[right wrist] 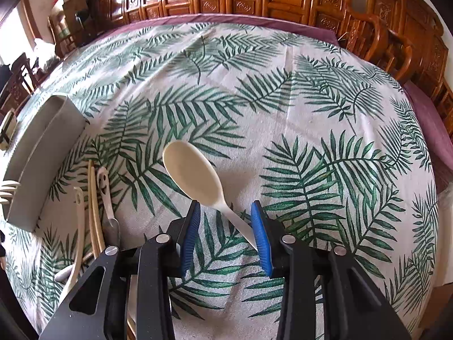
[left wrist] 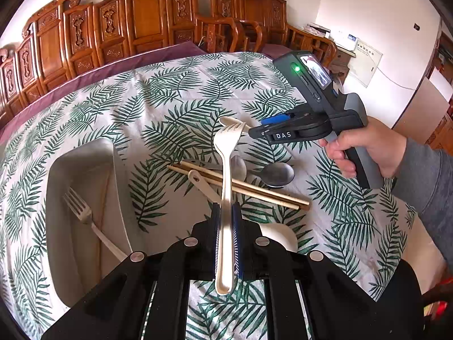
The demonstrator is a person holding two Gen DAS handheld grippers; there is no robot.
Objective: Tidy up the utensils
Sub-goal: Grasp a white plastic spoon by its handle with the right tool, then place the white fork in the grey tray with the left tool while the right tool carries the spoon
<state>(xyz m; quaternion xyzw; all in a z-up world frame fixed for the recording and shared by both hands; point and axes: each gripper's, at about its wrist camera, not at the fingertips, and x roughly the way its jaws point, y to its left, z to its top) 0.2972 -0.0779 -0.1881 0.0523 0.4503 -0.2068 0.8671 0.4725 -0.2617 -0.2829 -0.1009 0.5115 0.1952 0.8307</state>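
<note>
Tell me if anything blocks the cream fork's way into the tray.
Nothing visible does. The left tool holds the cream fork above the pile; the white tray beside it is open-topped, with only a metal fork inside.

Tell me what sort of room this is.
Probably a home dining room: carved wooden chairs line the wall behind a table under a leaf-print tablecloth, with utensils such as chopsticks scattered on it.

The metal fork (left wrist: 85,221) in the tray (left wrist: 82,153) loses its handle end behind the left tool (left wrist: 226,221) (a cream fork (left wrist: 226,170) blurs there too).
</note>
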